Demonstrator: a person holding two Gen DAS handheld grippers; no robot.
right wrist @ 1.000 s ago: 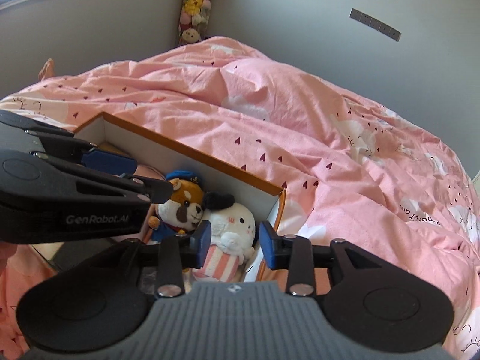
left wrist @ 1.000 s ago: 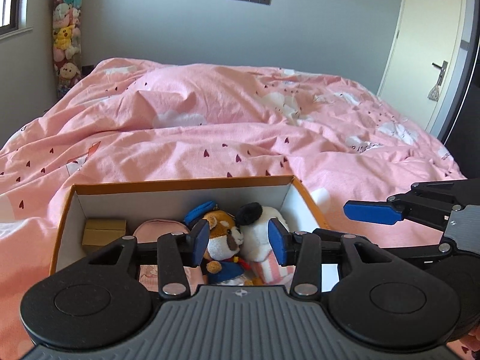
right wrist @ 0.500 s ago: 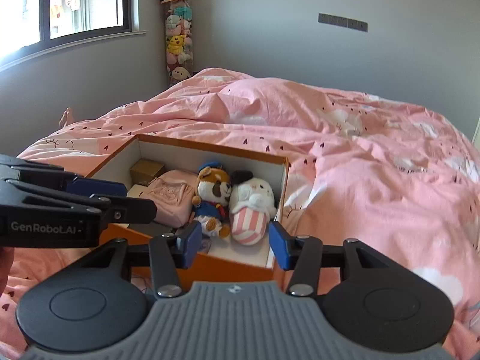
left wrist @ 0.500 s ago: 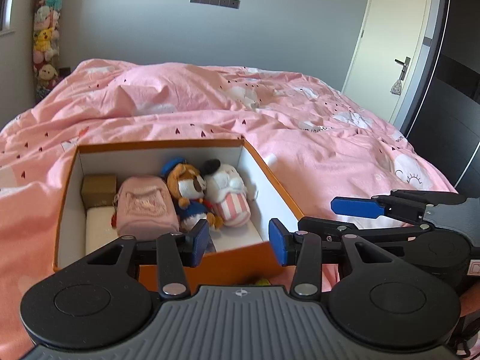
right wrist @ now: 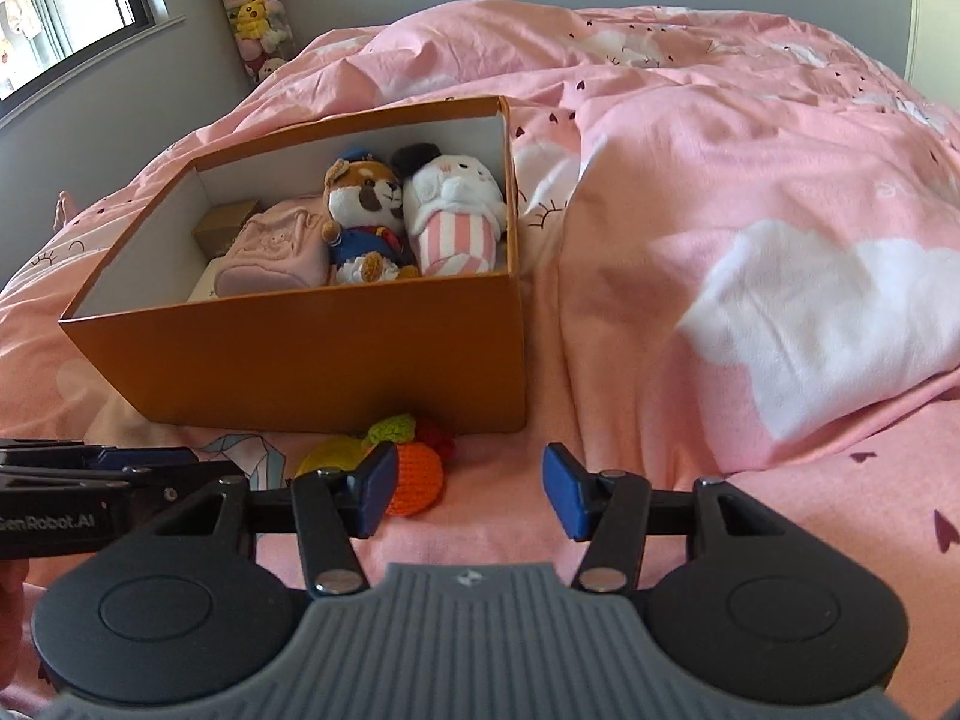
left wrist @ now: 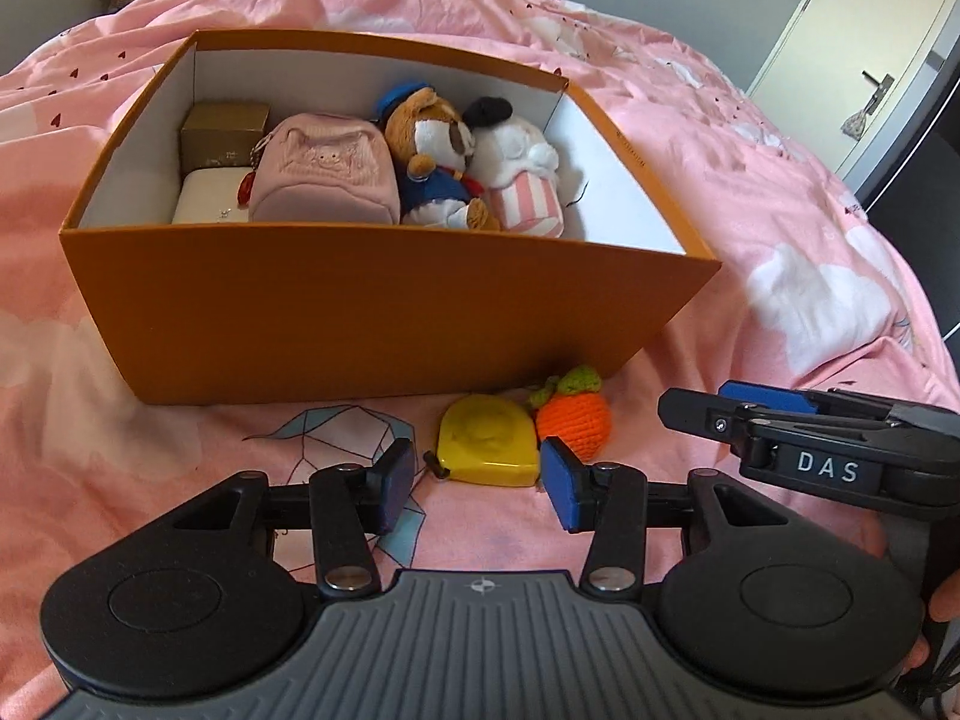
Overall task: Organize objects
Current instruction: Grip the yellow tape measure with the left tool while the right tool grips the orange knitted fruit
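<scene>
An orange box (left wrist: 384,300) (right wrist: 300,354) stands on the pink bed. It holds a pink pouch (left wrist: 324,171), a brown dog plush (left wrist: 435,156) (right wrist: 360,216), a white plush in pink stripes (left wrist: 522,180) (right wrist: 456,216) and two small boxes. In front of the box lie a yellow tape measure (left wrist: 486,447) (right wrist: 330,456) and an orange crocheted fruit (left wrist: 573,420) (right wrist: 417,477). My left gripper (left wrist: 477,486) (right wrist: 150,465) is low over the tape measure, jaws opening, with the pads clear of it. My right gripper (right wrist: 471,495) (left wrist: 720,408) is also opening and holds nothing; the fruit lies by its left finger.
The rumpled pink duvet (right wrist: 750,210) rises in a fold to the right of the box. A tall tube of small plush toys (right wrist: 255,12) stands in the far corner by a window. A white door (left wrist: 870,48) is at the far right.
Both grippers have drawn back from over the box and dropped toward the bed in front of it. The tape measure and crocheted fruit have come into view. Both pairs of jaws stand wider.
</scene>
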